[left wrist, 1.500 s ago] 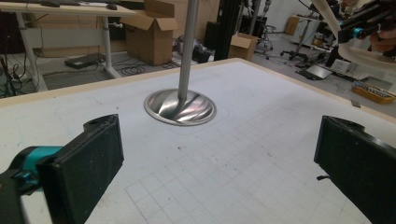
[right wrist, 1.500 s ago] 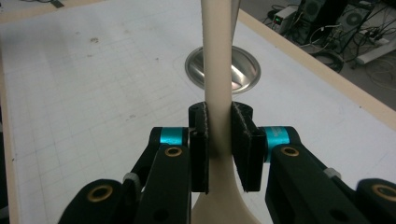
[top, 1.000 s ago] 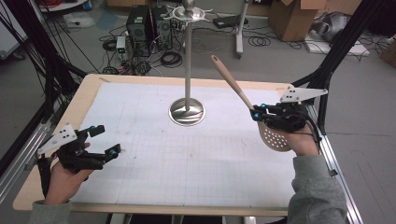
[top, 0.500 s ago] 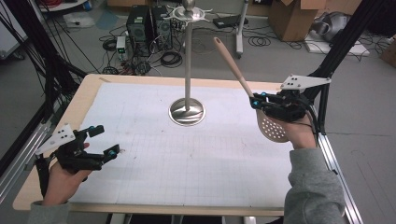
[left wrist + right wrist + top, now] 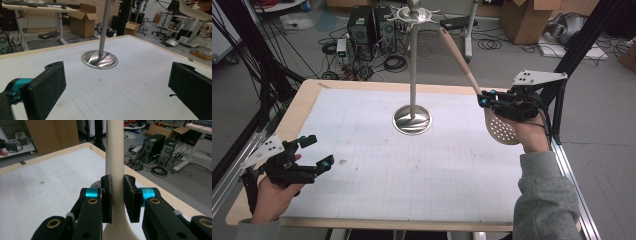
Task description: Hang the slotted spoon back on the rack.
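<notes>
Meanwhile right gripper (image 5: 486, 99) has raised slotted spoon (image 5: 501, 128) higher

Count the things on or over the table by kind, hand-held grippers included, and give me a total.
Black two-finger hand-held grippers: 2, left open, right shut on the spoon
Beige perforated slotted spoon: 1
Silver metal stand with round base: 1
Total: 4

Wood-edged gridded table (image 5: 362, 200), metal stand (image 5: 412, 119) on it
</notes>
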`<state>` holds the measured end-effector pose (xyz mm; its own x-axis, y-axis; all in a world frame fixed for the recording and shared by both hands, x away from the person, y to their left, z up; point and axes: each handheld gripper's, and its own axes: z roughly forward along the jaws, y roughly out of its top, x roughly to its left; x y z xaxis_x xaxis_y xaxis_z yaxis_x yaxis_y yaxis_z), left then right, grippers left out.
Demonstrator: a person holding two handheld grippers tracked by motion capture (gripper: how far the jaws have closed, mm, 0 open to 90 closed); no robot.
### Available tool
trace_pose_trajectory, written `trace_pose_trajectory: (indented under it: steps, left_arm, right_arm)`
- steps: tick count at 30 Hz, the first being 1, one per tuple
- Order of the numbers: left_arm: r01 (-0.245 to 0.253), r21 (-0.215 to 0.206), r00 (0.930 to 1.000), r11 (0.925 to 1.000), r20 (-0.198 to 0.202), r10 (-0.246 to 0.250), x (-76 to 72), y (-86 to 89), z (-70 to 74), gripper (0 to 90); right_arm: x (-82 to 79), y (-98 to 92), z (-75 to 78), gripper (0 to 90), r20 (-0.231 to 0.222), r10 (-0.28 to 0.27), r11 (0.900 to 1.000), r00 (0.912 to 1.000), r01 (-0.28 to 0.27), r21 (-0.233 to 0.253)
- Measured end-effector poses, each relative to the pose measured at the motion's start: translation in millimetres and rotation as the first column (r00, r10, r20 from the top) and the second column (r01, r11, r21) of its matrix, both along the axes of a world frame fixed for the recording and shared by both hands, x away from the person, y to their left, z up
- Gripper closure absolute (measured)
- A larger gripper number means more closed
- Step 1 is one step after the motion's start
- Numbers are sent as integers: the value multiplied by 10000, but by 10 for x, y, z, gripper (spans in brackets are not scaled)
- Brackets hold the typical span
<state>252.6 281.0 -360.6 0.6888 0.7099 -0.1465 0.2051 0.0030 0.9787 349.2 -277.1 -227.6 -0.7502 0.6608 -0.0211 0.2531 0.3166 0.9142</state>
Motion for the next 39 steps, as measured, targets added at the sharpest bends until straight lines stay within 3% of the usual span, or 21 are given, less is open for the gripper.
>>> trace_pose_trajectory:
  steps: [17,39]
  left_arm:
    - [-168,-19,9999,9999,-37,168,-34,62,-20,18]
    - [-264,5,9996,9997,-57,264,-75,94,-23,18]
  right_arm:
    - [127,80,71,781,11,-111,9994,9999,111,336]
    - [248,187,-16,781,-252,-52,9987,9997,64,503]
